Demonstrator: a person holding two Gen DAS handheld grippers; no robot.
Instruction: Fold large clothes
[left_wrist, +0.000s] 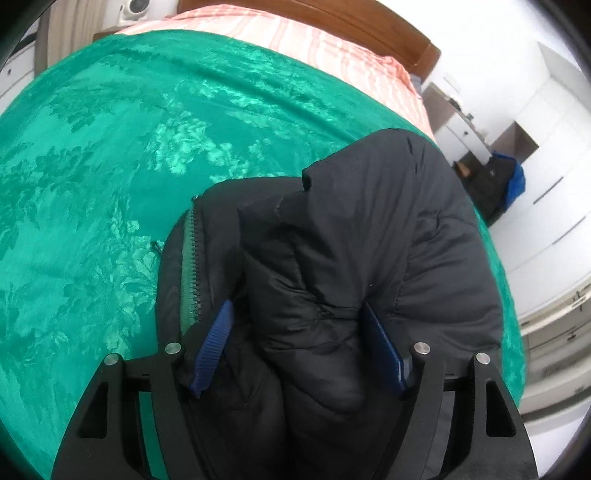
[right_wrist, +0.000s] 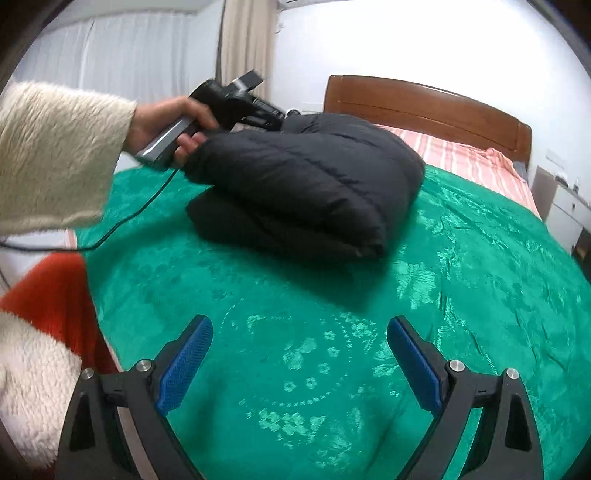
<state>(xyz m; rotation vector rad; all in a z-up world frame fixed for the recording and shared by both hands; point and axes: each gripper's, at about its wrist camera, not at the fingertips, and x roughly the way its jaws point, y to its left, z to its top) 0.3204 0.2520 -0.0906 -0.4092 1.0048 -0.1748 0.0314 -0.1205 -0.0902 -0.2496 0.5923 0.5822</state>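
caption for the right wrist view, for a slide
Open right gripper hovers over the green bedspread while the left gripper rests at the folded black puffer jacket.

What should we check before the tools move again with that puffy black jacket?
1. Jacket folded into a bundle on the green bedspread: ok.
2. Left tool has jacket fabric between its fingers: ok.
3. Left tool actually squeezing the fabric: cannot tell.
4. Right tool open, holding nothing, apart from the jacket: ok.
5. Zipper tucked inside: not ok, it shows along the edge.
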